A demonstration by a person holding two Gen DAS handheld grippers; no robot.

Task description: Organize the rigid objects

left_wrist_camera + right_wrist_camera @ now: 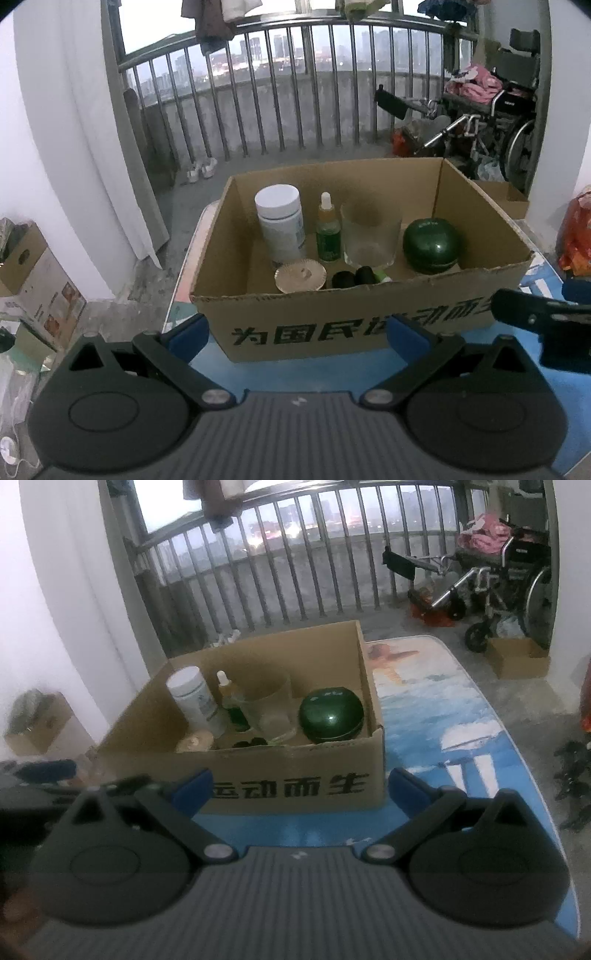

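Since the box fills the middle of both views, its long side lying crosswise, each released, empty tool, left and right, faces it head-on; the jar inside sits toward the right, nearer the right tool.

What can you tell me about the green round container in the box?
The green round container is a glossy, dark green, apple-like shape with a flattened top bearing small pale markings, too blurred to read. It looks like hard plastic or lacquered metal. It sits upright on the floor of the cardboard box, in the right part near the front wall, just right of the clear glass. Whether they touch is unclear. Neither gripper touches it.
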